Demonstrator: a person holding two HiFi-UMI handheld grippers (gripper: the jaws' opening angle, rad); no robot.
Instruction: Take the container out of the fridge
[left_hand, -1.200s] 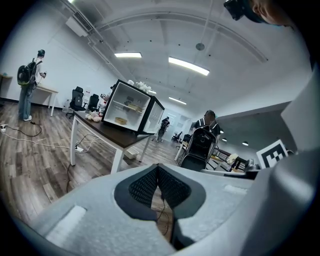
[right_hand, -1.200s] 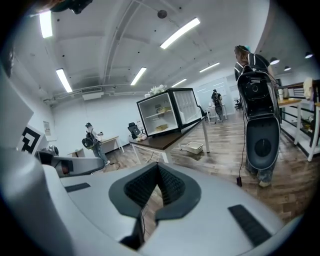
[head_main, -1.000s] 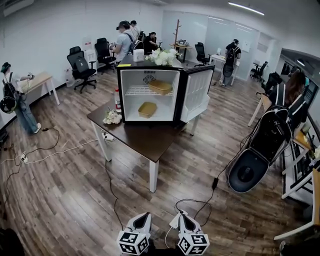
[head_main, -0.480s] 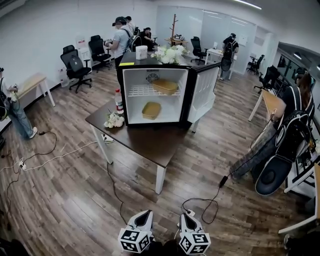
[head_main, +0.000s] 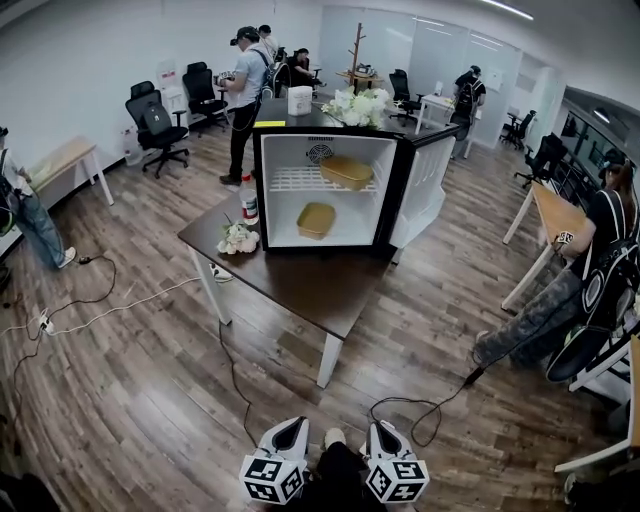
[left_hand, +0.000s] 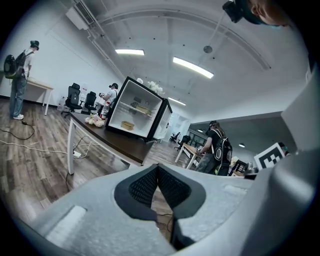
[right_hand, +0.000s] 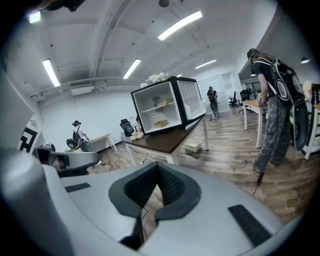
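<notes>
Both pairs of jaws are clenched tight with nothing between them. In the left gripper view the ribbed black pads of the left gripper (left_hand: 159, 172) meet along a single seam. The right gripper (right_hand: 159, 174) shows the same in its own view. From the head view the two marker cubes sit side by side at the near edge, low over the wood floor (head_main: 130, 380), with a tangle of cables (head_main: 410, 410) just beyond them.

Well apart from them, across a stretch of bare floor, stands the dark counter (head_main: 300, 285) with the small black fridge (head_main: 392, 195) on its far half. The fridge's door (head_main: 425, 190) already hangs open to the right. Inside are two tan containers: the upper container (head_main: 347, 171) on the wire shelf and the lower container (head_main: 316, 220) on the fridge floor, to the left. Which one the task means cannot be told.

By my reading, the task has barely begun. The open door saves one step, but nothing has been reached or lifted. What is left is closing in on the counter, opening a pair of jaws, taking a container and drawing it out past the door.

As for writing, none is legible. The cubes carry only black-and-white square markers. A yellow slip (head_main: 269, 124) and a white box (head_main: 299, 100) sit on the fridge top, and a bottle (head_main: 250, 205) stands beside a small posy (head_main: 238, 238). They are all too small to read.
</notes>
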